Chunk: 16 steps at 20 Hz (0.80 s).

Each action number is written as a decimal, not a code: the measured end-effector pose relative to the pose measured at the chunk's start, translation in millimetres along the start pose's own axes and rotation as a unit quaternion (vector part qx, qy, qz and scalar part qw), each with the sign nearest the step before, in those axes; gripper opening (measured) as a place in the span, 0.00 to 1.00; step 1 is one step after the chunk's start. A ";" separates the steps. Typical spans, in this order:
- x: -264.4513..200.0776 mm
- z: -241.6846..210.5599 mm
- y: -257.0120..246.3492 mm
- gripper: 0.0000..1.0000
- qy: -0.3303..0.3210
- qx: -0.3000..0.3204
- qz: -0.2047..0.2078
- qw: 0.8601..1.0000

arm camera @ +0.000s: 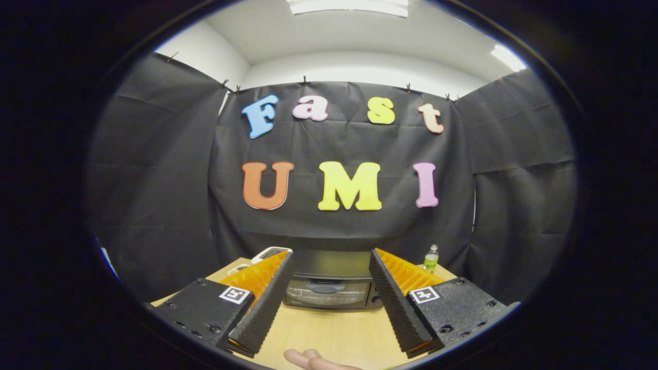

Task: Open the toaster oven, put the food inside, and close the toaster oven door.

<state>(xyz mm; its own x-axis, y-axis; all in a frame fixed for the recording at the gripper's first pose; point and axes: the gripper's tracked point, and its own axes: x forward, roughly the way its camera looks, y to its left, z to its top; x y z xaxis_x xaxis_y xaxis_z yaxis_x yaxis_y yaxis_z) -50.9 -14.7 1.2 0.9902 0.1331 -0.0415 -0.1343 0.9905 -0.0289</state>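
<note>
In the gripper view, the gripper (331, 298) is held above a pale wooden tabletop (334, 334) with its two ribbed fingers (264, 303) spread wide apart, nothing between them and nothing touching either pad, so it is plainly open. Straight ahead, seen through the gap between the fingers, sits the dark, boxy toaster oven (329, 280) at the far side of the table, backed up close to the black cloth wall (339, 226). Its glass-fronted door (327, 294) is shut and upright, with a curved dark handle (327, 288) across the upper part of the pane (what lies behind the glass is too dim to make out). A dark knob panel shows at the oven's right side, partly hidden by the right finger. Beyond the left finger, beside the oven's left top corner, lies a small white device with a dark face (271, 253); its kind cannot be told. Beyond the right finger, near the table's far right corner, stands a small clear bottle with a green label and a white cap (431, 258), upright and apart from the oven. Below the fingers, a person's fingertips (308, 358) rest on the near part of the tabletop.
</note>
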 end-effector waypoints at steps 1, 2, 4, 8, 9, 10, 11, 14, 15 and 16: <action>-0.6 -1.9 -1.3 0.97 0.000 0.003 0.000 1.000; -2.4 -5.5 -1.5 0.97 0.000 0.004 0.001 1.000; -4.6 -11.4 -2.1 0.97 0.002 -0.002 0.009 1.000; -3.6 -30.0 -6.4 0.97 0.013 -0.001 0.014 1.000; -1.4 -32.5 -7.8 0.98 0.017 -0.001 0.014 1.000; -2.0 -34.2 -11.8 0.97 0.019 0.002 0.011 1.000; -1.2 -35.1 -14.3 0.97 0.019 0.003 0.011 1.000; 1.2 -37.3 -17.5 0.97 0.020 0.005 0.008 1.000; 2.5 -37.8 -19.2 0.97 0.020 0.004 0.007 1.000; 3.9 -38.6 -19.4 0.97 0.020 0.005 0.005 1.000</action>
<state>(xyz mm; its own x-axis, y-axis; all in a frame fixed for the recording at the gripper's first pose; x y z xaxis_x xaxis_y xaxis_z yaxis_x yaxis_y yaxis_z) -45.9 -34.8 -37.0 0.9864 0.1426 -0.0823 -0.1445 0.9893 -0.0183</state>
